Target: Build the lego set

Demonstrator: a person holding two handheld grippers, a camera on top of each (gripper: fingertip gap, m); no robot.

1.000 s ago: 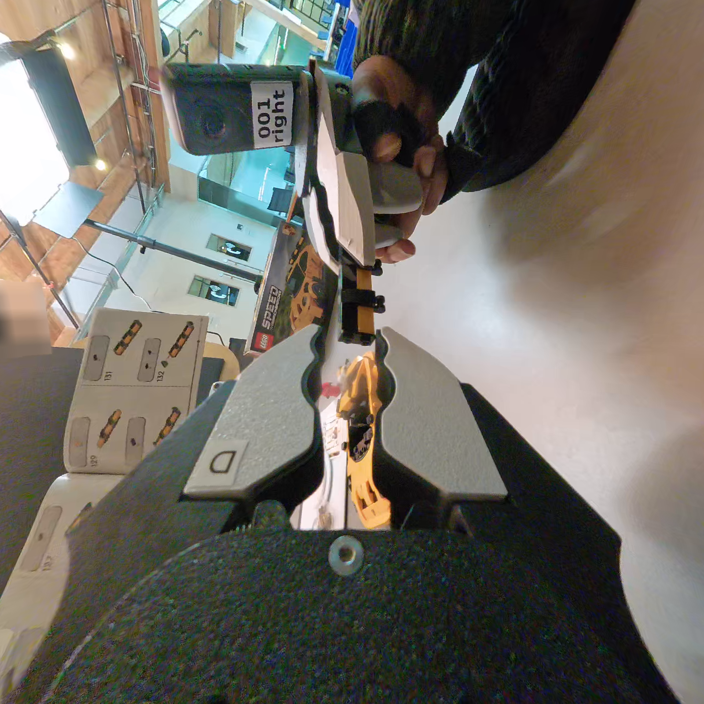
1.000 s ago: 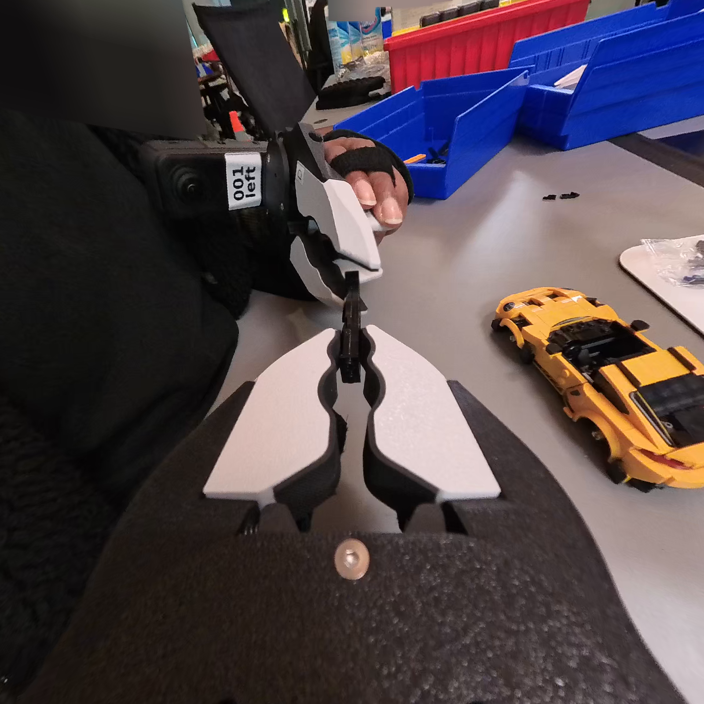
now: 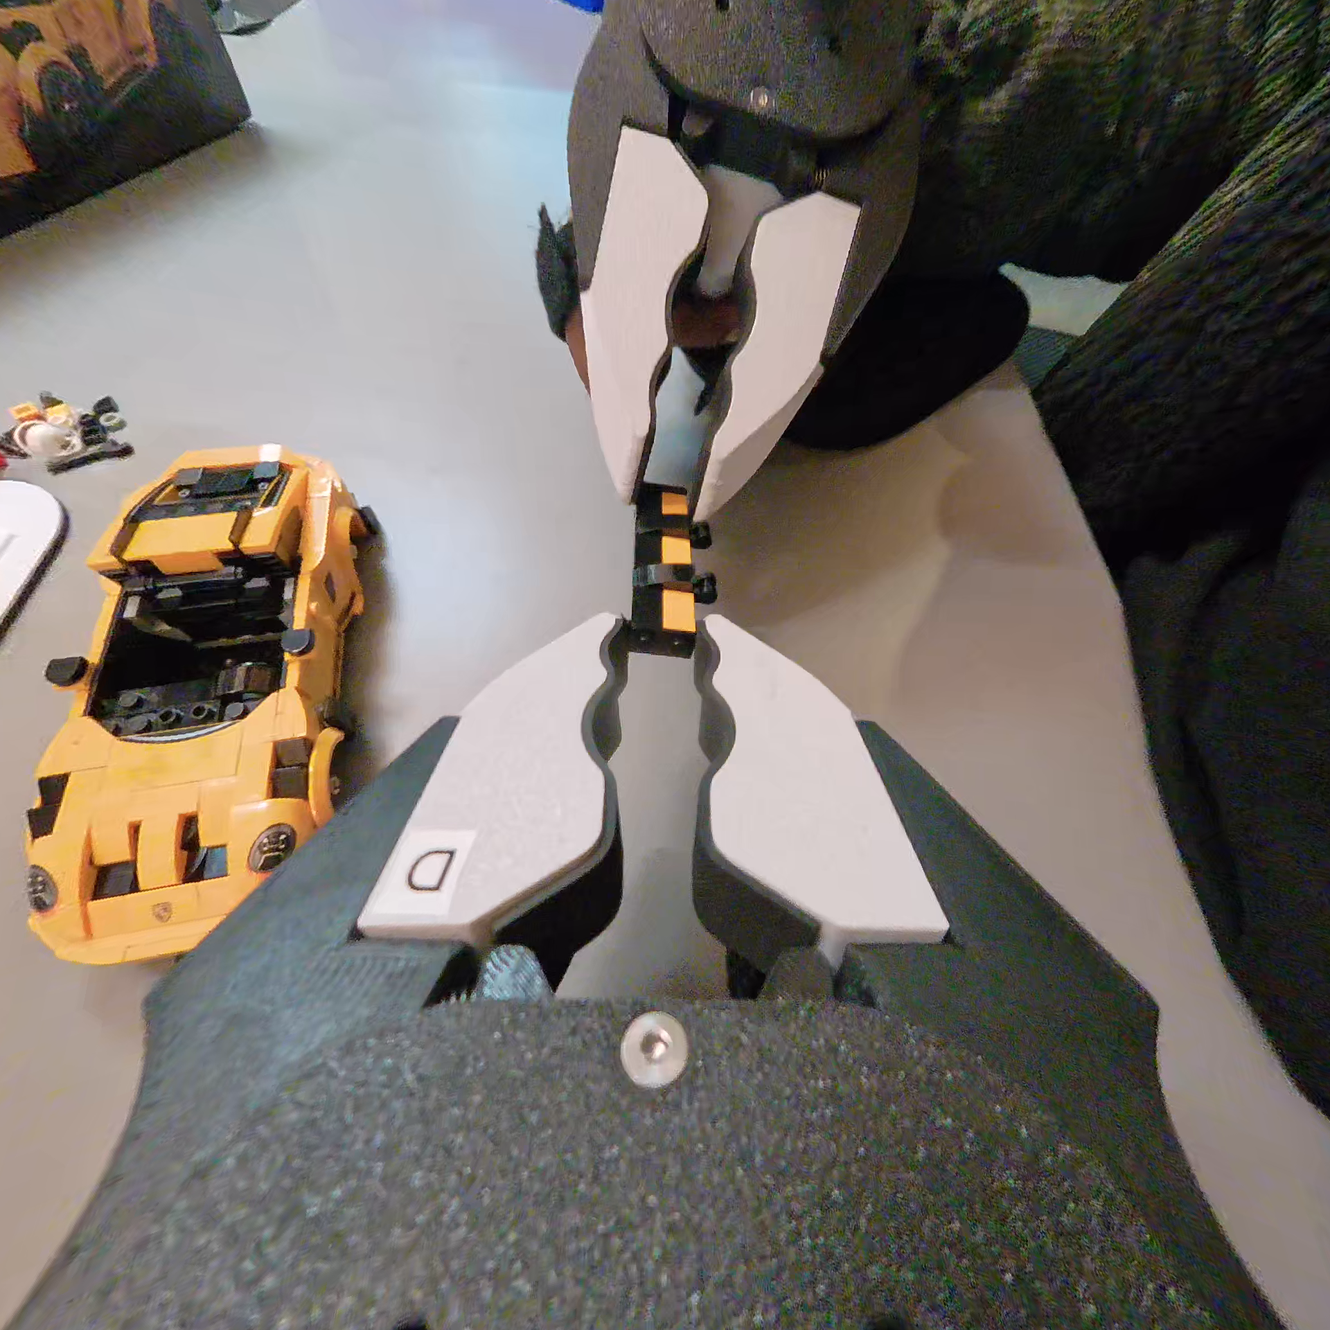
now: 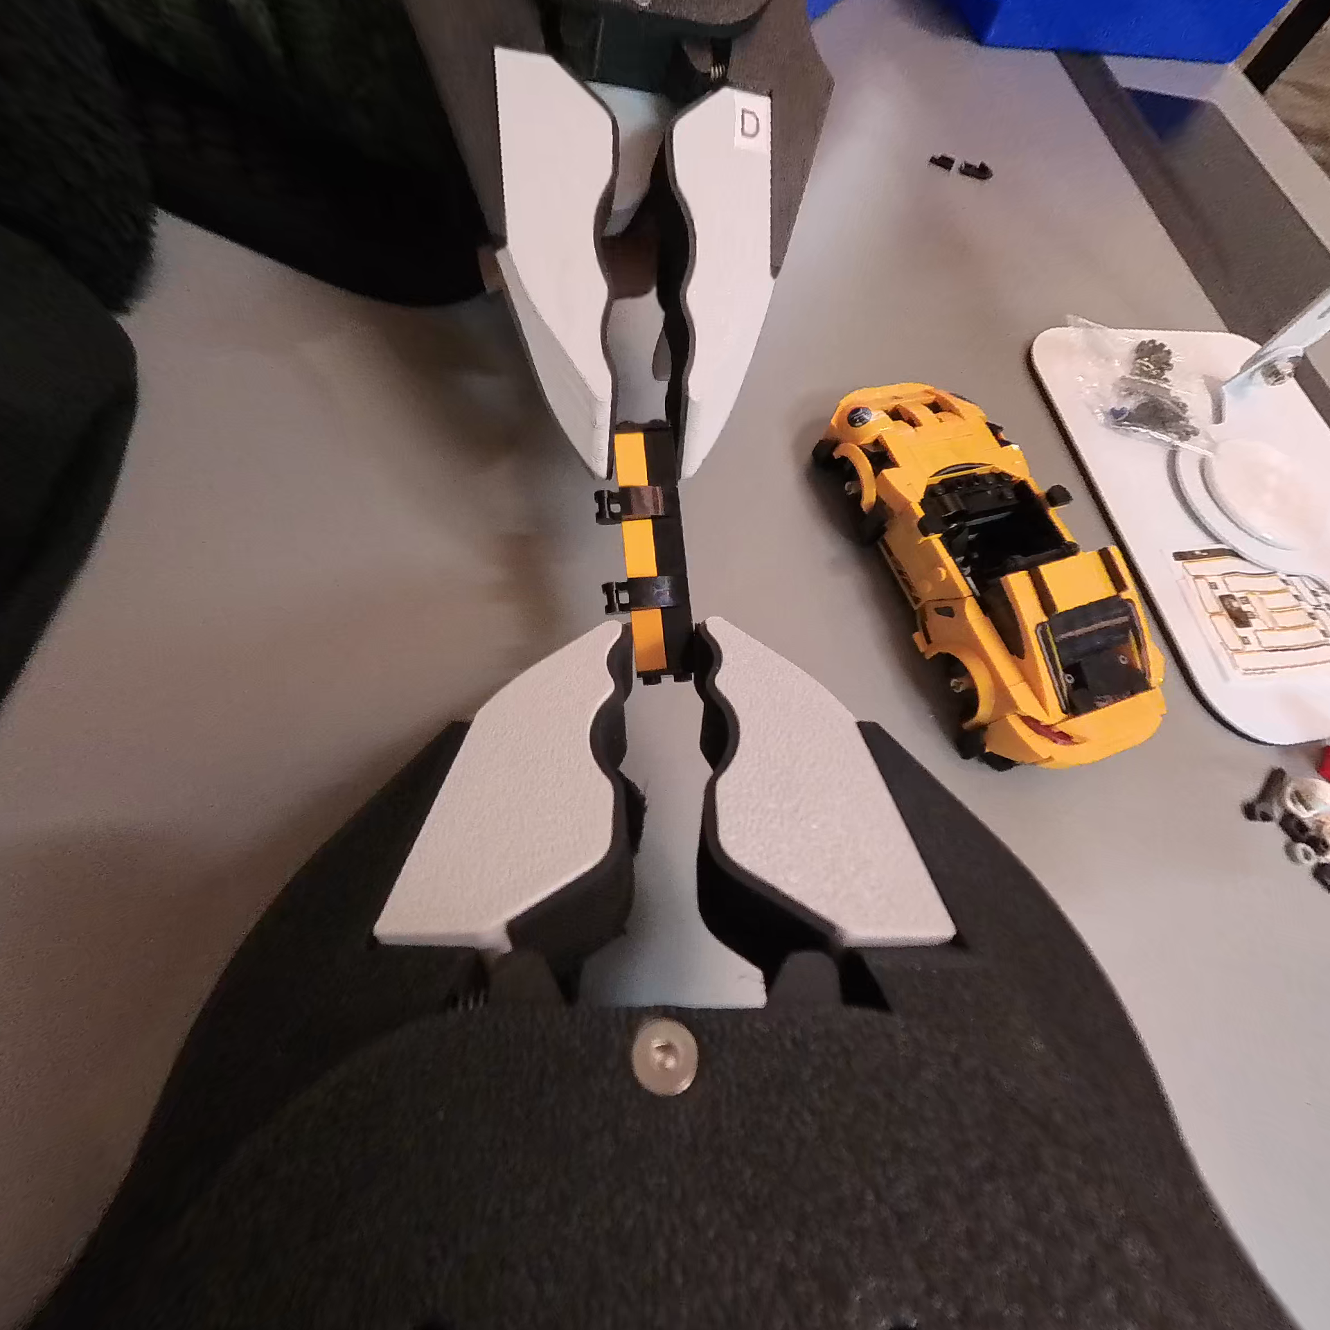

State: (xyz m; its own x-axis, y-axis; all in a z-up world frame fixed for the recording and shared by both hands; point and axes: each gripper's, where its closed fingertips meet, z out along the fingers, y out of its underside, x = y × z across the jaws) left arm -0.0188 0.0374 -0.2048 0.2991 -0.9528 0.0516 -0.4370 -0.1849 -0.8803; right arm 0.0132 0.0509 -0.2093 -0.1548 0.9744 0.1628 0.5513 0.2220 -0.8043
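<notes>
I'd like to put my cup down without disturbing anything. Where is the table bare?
Bare table lies left of the strip both tools hold, up to the dark sleeve. Right of it is crowded: car, white mat, loose parts.

Glossy plastic yellow car (image 3: 194, 691) on a smooth matt grey table (image 3: 432, 288); grainy matt fingers (image 3: 532, 763).

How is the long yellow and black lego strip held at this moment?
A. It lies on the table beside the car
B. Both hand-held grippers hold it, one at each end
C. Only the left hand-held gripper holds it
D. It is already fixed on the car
B: the lego strip spans between the left hand-held gripper and the right hand-held gripper, each closed on one end, above the table.
</notes>
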